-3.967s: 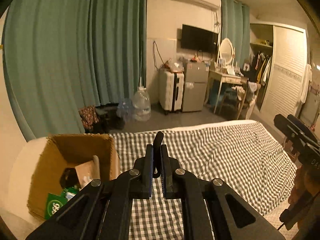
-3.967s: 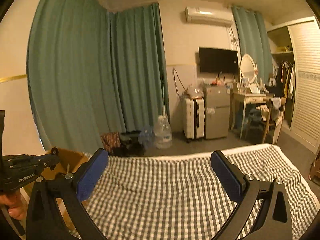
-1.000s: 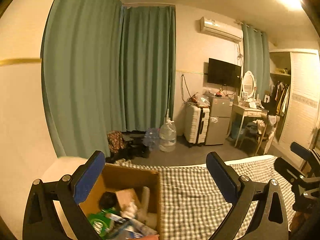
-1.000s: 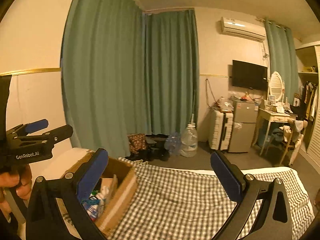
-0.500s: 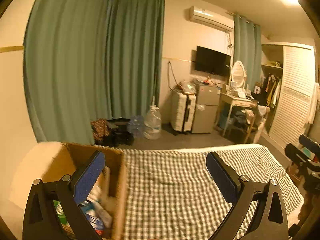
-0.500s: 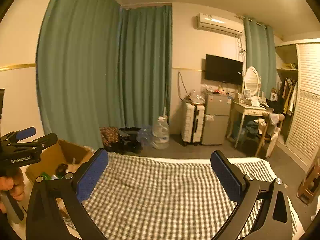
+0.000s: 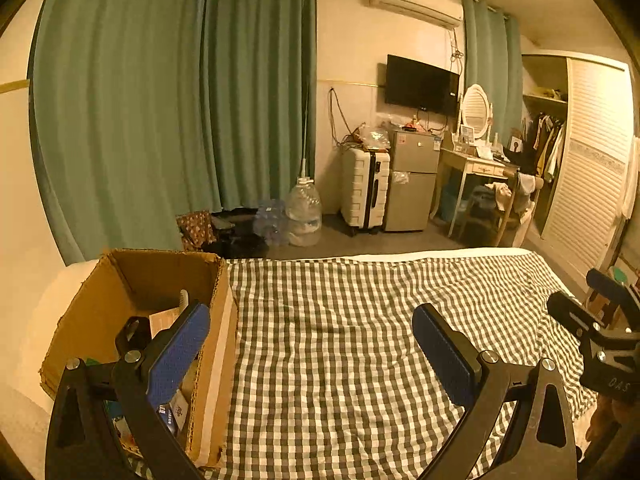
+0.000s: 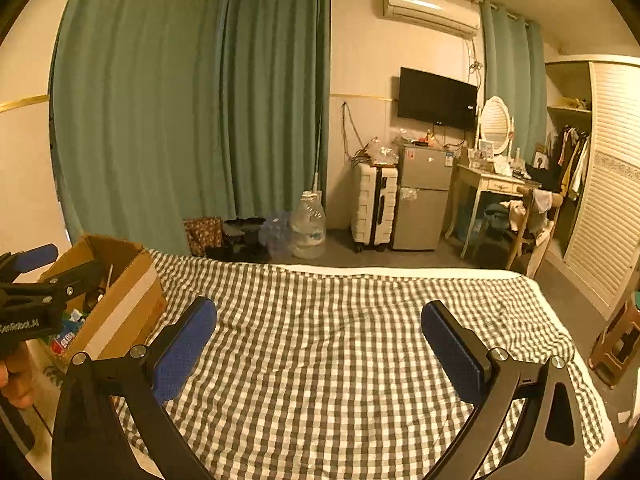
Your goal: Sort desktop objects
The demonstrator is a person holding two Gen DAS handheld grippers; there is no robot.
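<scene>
A brown cardboard box [image 7: 208, 344] stands at the left end of the checked bedspread [image 7: 340, 320]. Inside it lie a black clip-like object [image 7: 134, 334], a pale comb and several packets. My left gripper [image 7: 312, 348] is open and empty; its left finger hangs over the box's right wall, its right one over the cloth. My right gripper [image 8: 318, 344] is open too, with nothing between its blue pads, above the middle of the bedspread [image 8: 340, 340]. From the right wrist view the box [image 8: 120, 304] sits at the far left, behind the other gripper held in a hand.
Beyond the bed are green curtains [image 7: 168, 120], a large water bottle [image 7: 304, 216], a white suitcase [image 7: 366, 192], a small fridge [image 7: 412, 184], a dressing table [image 7: 480, 168] and a slatted wardrobe [image 7: 592, 184]. A wooden stool [image 8: 616, 344] stands right of the bed.
Four seconds ago my left gripper was shut on a dark object; now it is open and empty. Over the last second both views swung right and down, away from the box.
</scene>
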